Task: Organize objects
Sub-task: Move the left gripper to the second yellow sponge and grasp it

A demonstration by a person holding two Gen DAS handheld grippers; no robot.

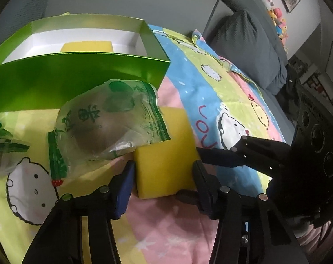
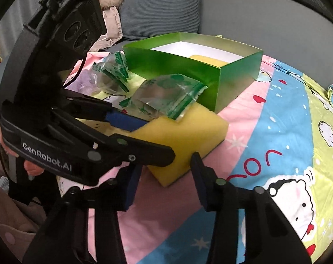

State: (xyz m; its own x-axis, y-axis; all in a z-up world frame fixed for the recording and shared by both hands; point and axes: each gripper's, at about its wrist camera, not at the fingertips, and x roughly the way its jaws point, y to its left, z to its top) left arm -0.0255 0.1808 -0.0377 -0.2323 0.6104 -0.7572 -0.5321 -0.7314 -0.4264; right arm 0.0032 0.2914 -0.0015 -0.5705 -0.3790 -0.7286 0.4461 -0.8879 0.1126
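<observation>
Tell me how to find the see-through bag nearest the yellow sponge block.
Start at the green box on the cartoon bedspread. Just in front of its near wall lies a yellow foam block, and one corner of the clear snack bag rests on it. The other green-printed bag lies farther off, touching no foam.

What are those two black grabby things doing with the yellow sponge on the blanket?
A person is tidying up with a grabbing tool in each hand. The left tool has its blue pads against both sides of the yellow sponge block, which lies on the cartoon blanket. The right tool is at the same block's near corner; whether it presses is unclear. A clear packet with green print leans on the block. Behind it, an open green box already holds another yellow sponge.
</observation>
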